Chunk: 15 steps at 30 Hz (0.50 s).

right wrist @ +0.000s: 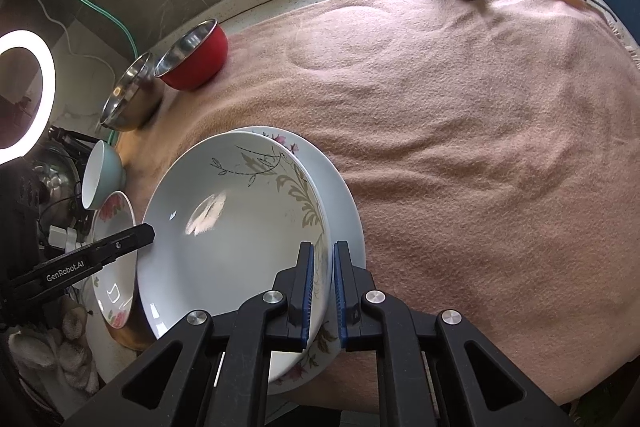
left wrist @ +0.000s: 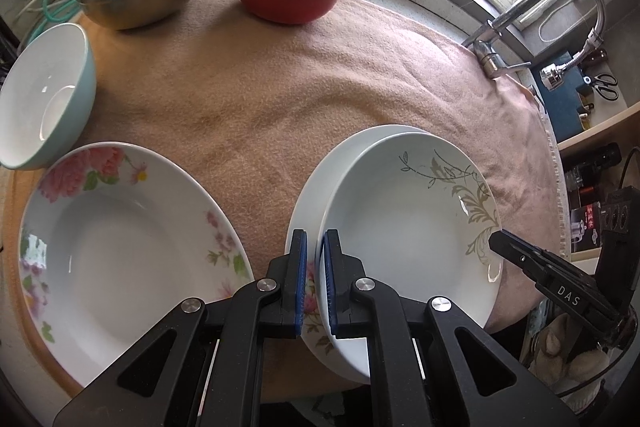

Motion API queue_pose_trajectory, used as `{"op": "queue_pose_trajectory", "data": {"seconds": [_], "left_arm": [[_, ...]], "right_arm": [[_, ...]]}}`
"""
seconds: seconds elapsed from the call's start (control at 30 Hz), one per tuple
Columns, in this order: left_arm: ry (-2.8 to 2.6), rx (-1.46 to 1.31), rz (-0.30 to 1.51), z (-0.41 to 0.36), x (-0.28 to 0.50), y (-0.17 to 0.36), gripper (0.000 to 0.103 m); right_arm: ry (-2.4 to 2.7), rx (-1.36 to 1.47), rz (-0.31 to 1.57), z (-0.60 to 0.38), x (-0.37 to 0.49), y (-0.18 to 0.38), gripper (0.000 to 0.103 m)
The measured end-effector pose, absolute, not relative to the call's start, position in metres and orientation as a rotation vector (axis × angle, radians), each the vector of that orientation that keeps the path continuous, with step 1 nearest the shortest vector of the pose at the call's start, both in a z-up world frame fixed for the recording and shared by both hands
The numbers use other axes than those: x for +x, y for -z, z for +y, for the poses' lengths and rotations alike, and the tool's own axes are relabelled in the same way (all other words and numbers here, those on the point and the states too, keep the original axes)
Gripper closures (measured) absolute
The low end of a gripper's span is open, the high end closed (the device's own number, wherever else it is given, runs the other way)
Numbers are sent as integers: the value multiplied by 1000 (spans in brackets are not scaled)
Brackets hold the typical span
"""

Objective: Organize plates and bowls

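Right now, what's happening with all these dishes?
A person holds a tool in each hand. The left tool and right tool are both clamped on opposite rims of the grey-leaf plate, which sits on a floral plate on the pink towel. Another floral plate and three bowls wait nearby.

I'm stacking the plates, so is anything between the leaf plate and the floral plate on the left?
Nothing visible. Only bare cloth lies between the leaf plate and the floral plate. The leaf plate sits over another plate, its rim between the pads of the left gripper and the right gripper.
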<state>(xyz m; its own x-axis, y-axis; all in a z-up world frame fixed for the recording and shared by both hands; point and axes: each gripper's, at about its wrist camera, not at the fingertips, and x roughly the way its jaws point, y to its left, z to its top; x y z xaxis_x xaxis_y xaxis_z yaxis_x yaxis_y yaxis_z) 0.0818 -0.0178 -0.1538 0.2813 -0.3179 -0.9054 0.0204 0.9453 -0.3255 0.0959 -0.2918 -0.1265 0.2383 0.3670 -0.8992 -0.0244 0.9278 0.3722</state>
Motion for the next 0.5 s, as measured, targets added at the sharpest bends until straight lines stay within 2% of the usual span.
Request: {"op": "queue_pose_trajectory", "data": {"seconds": [0.5], "left_arm": [[206,-341,1190,8,74,127,96]], "right_arm": [[-271,307,1250,-297,96,105,92]]}}
